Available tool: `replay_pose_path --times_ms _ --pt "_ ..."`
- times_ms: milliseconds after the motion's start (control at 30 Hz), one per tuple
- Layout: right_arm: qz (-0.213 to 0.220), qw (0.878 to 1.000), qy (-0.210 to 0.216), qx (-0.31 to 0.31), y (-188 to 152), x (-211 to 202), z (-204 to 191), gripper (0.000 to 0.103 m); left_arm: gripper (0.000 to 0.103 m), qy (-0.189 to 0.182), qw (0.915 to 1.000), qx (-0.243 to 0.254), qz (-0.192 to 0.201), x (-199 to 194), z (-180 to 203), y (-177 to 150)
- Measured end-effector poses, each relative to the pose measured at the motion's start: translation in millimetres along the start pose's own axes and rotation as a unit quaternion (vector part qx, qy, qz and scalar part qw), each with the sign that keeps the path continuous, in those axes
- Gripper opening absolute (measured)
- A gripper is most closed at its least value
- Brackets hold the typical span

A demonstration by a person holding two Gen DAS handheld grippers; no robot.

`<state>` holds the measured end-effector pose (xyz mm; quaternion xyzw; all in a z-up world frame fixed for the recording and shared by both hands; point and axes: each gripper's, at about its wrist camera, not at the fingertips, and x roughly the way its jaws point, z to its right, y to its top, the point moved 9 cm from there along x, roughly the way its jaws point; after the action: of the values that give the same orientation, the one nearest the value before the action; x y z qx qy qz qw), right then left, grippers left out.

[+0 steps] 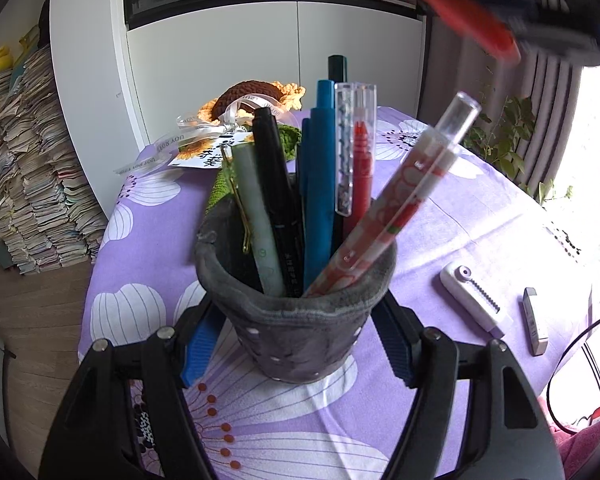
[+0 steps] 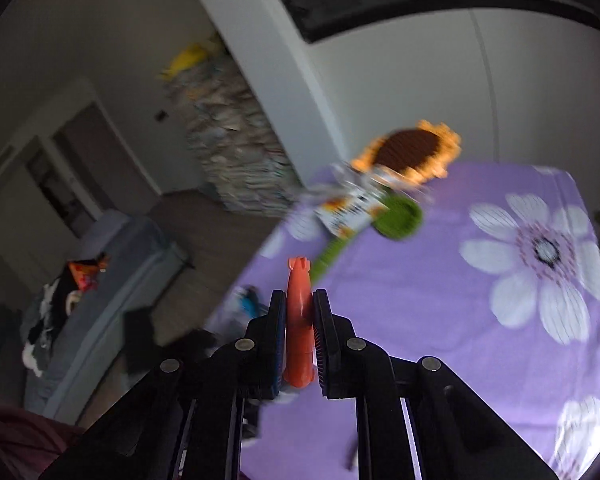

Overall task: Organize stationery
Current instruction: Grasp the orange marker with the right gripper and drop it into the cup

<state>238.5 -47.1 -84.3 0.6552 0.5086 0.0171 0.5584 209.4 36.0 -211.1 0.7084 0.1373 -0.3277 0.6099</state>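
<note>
Purple tablecloth point(image 2: 440, 280) below; orange pen point(image 2: 299, 320) clamped between right tool point(image 2: 299, 308) fingers.

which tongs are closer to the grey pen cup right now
Left. The left tongs straddle the grey pen cup, one finger at each side of it. The right tongs are up in the air above it, shut on an orange pen.

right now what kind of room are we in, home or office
Most likely a home living room or study. A table under a purple flower-print tablecloth, a tall leaning stack of papers and booklets on wood flooring, and a grey sofa strewn with clothes all suggest a lived-in household.
</note>
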Motion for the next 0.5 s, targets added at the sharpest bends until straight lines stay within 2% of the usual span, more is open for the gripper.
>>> replay_pose_path --times_ms 67,167,333,500 --pt "0.001 0.998 0.042 -0.035 10.9 16.9 -33.9 0.014 0.071 0.0 1.0 -0.001 -0.001 -0.2 -0.4 0.0" --pt "-0.032 0.995 0.042 -0.08 2.3 54.1 -57.9 0.014 0.071 -0.001 1.0 -0.002 -0.001 -0.7 -0.8 0.1" --pt "-0.076 0.993 0.039 -0.082 -17.4 87.2 -50.1 0.014 0.071 -0.004 1.0 -0.001 -0.001 -0.4 -1.9 0.7" --pt "-0.068 0.993 0.026 -0.097 -21.9 90.2 -43.4 0.014 0.071 -0.005 1.0 -0.001 -0.001 -0.3 -2.4 0.9"
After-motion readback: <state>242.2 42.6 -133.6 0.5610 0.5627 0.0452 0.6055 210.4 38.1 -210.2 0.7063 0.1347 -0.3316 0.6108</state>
